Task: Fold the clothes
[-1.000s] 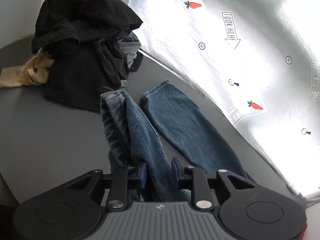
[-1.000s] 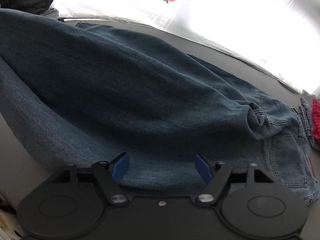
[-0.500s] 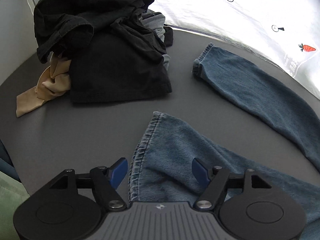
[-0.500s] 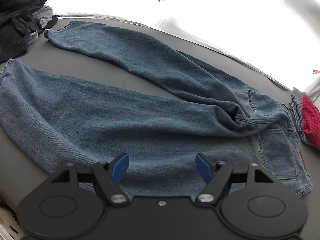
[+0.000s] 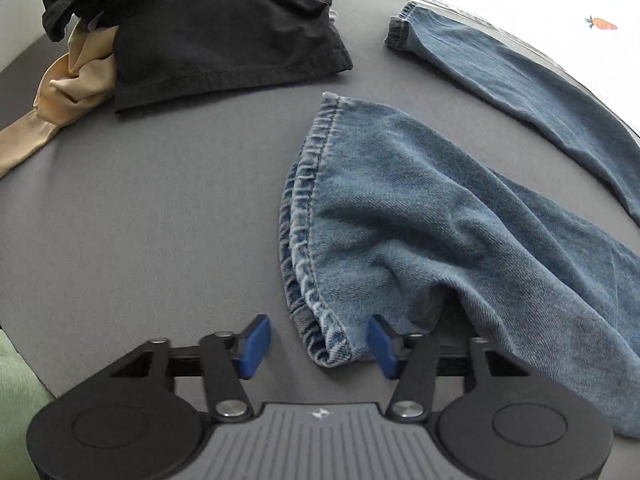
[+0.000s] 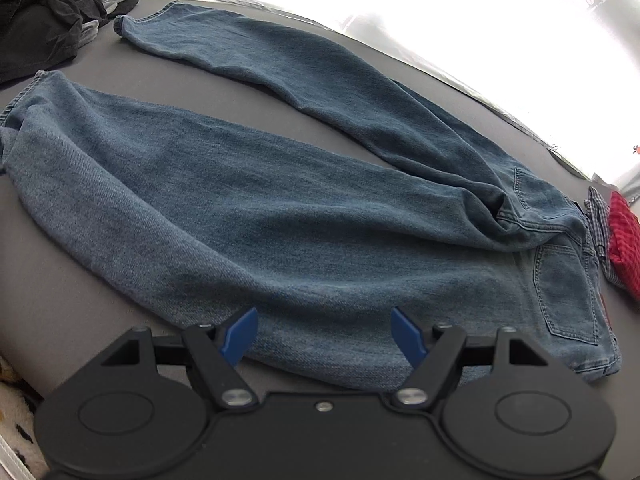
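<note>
A pair of blue jeans lies spread on the grey table, its two legs apart in a V. The near leg's hem points toward my left gripper, which hangs low over the table. The left jaws are closing with the hem's bunched corner between them; the right pad is against the denim and the left pad is still clear of it. The far leg lies flat beyond. My right gripper stands open just above the near leg's thigh, holding nothing.
A pile of black clothes and a tan garment lie at the table's far left. Red checked cloth sits beyond the jeans' waist. A bright white sheet with carrot prints borders the far edge.
The left gripper let go of the lifted jeans leg, which dropped flat onto the table. The gripper sank down to the leg's hem. The right gripper stayed open and shifted slightly.
</note>
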The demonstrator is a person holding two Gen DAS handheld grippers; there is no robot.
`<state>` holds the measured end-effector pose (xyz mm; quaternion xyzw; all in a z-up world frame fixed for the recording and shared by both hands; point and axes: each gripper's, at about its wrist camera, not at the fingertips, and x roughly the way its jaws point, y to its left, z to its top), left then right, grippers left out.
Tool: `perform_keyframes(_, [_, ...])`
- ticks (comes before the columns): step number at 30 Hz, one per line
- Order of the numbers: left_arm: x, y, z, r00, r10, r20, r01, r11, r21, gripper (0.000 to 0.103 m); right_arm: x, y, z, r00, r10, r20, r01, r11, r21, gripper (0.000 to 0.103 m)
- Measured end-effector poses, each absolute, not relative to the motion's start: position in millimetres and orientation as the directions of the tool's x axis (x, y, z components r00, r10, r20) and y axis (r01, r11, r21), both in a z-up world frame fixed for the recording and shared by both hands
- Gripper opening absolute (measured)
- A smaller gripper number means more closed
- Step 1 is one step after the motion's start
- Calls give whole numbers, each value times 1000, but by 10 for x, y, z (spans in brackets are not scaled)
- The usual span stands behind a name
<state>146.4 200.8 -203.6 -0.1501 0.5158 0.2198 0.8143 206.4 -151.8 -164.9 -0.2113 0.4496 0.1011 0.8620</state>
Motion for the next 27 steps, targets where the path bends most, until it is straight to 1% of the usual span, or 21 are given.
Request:
perform_keyframes(1, [1484, 1994, -2009, 382, 219, -898, -515, 857, -10, 25, 2055, -1518, -1650, 573, -19, -819, -362, 891, -275, 74])
perform_keyframes(2, [1501, 1976, -1956, 386, 253, -887, -525, 851, 14, 13, 2051, -1521, -1648, 573, -23, -819, -358, 892, -276, 74])
perform_keyframes(3, [1509, 1961, -1859, 394, 301, -868, -545, 837, 42, 5, 2051, -1528, -1641, 575, -27, -818, -353, 894, -278, 74])
perform_keyframes(6, [1436, 2030, -1414, 449, 366, -815, -625, 781, 6, 5, 2051, -1563, -1603, 588, -37, -808, -333, 899, -284, 74])
perform_keyframes(9, [1309, 2032, -874, 514, 458, -725, -639, 768, 33, 3, 2071, -1638, -1588, 591, -41, -805, -306, 913, -271, 74])
perform_keyframes(11, [1213, 2071, -682, 537, 450, -713, -644, 765, -2, 3, 2095, -1700, -1594, 586, -41, -809, -288, 923, -256, 74])
perform_keyframes(13, [1142, 2084, -607, 529, 455, -717, -642, 767, 13, 4, 2126, -1759, -1597, 586, -40, -809, -273, 931, -244, 74])
perform_keyframes(16, [1097, 2096, -832, 429, 472, -770, -650, 753, 99, 6, 2149, -1861, -1586, 593, -38, -805, -247, 942, -226, 74])
perform_keyframes(17, [1055, 2135, -994, 360, 457, -814, -668, 735, 117, 9, 2152, -1923, -1581, 593, -39, -804, -228, 950, -215, 74])
perform_keyframes(18, [1008, 2180, -1153, 285, 441, -851, -686, 714, 140, 9, 2158, -1993, -1578, 594, -44, -804, -206, 957, -204, 74])
perform_keyframes(19, [959, 2203, -1267, 226, 445, -866, -706, 687, 169, 9, 2164, -2063, -1574, 593, -48, -803, -183, 964, -193, 74])
perform_keyframes(20, [893, 2236, -1396, 157, 445, -882, -722, 661, 205, 12, 2166, -2137, -1573, 594, -56, -803, -158, 970, -185, 74])
perform_keyframes(21, [828, 2270, -1510, 101, 432, -896, -733, 642, 227, 17, 2166, -2236, -1574, 594, -70, -801, -123, 977, -177, 74])
perform_keyframes(22, [783, 2287, -1546, 90, 422, -902, -746, 628, 220, 20, 2170, -2357, -1577, 593, -89, -800, -79, 983, -167, 74])
perform_keyframes(26, [758, 2269, -1500, 156, 380, -912, -777, 617, 125, 40, 2228, -2909, -1635, 565, -180, -805, 148, 982, -115, 75])
perform_keyframes(27, [807, 2215, -1467, 180, 384, -906, -766, 632, 115, 41, 2255, -3086, -1657, 555, -200, -807, 222, 971, -88, 75])
